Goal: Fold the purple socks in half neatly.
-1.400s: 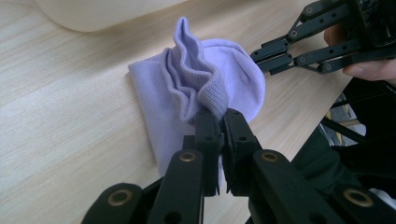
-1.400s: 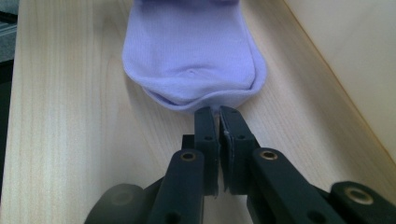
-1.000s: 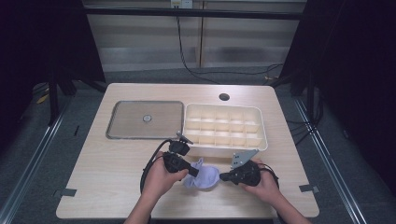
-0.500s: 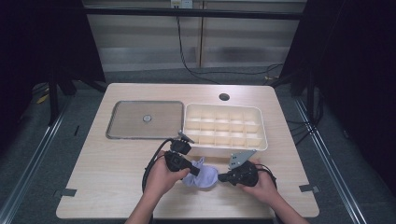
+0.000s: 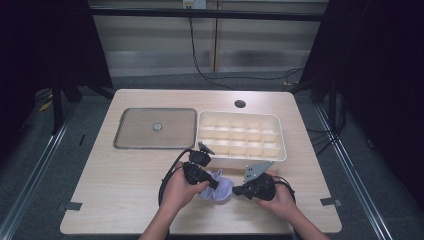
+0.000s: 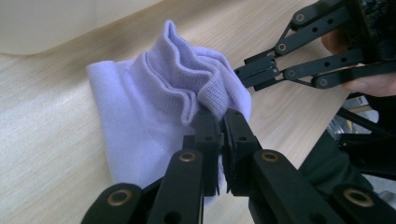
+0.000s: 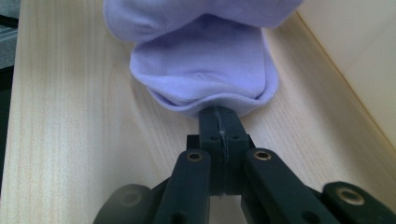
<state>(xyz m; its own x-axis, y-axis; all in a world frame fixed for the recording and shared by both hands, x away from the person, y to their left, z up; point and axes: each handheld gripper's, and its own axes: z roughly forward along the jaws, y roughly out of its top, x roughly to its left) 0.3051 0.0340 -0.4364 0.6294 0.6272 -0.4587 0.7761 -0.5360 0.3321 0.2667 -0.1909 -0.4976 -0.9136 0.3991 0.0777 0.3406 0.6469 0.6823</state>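
Note:
A pale lilac sock (image 5: 218, 187) lies bunched on the wooden table near its front edge, between both grippers. My left gripper (image 5: 216, 183) is shut on the ribbed cuff of the sock (image 6: 154, 116); its tips (image 6: 219, 122) pinch the knit edge. My right gripper (image 5: 235, 190) is shut on the opposite folded end of the sock (image 7: 205, 65), with its jaws pressed together at the fabric's rim (image 7: 219, 116). In the left gripper view the right gripper (image 6: 247, 72) reaches in from the upper right.
A cream tray with several compartments (image 5: 241, 135) stands just behind the sock. A flat grey lid with a small knob (image 5: 156, 128) lies to its left. A round hole (image 5: 240, 104) sits in the table's far edge.
Both hands have shifted slightly right with the sock held between them; the grips have not changed.

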